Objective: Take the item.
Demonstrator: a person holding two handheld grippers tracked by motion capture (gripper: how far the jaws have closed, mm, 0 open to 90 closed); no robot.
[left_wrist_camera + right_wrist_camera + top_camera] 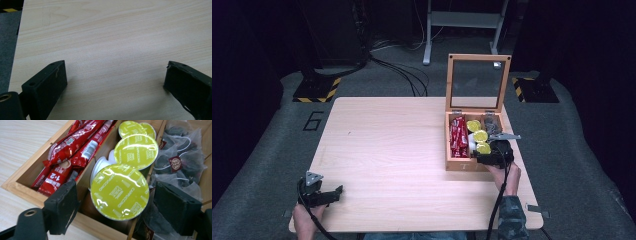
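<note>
An open wooden box (460, 165) sits at the table's right side, its glass lid (477, 82) standing upright. It holds red sachets (458, 136) on the left, yellow-green topped capsules (480, 136) in the middle and dark tea bags (491, 122) on the right. My right gripper (491, 152) reaches into the box's near end. In the right gripper view, my right gripper (116, 195) has its jaws on either side of the nearest capsule (120, 182), with a gap at the left pad. My left gripper (336, 192) rests open on the table's near left, and between its jaws (115, 72) there is nothing but bare wood.
The red sachets (72, 147) lie stacked against the box's left wall (27, 173), and the tea bags (180, 160) crowd the right compartment. Further capsules (136, 150) lie behind the nearest one. Floor cables (402, 70) and a metal stand (462, 20) are beyond the table (387, 140).
</note>
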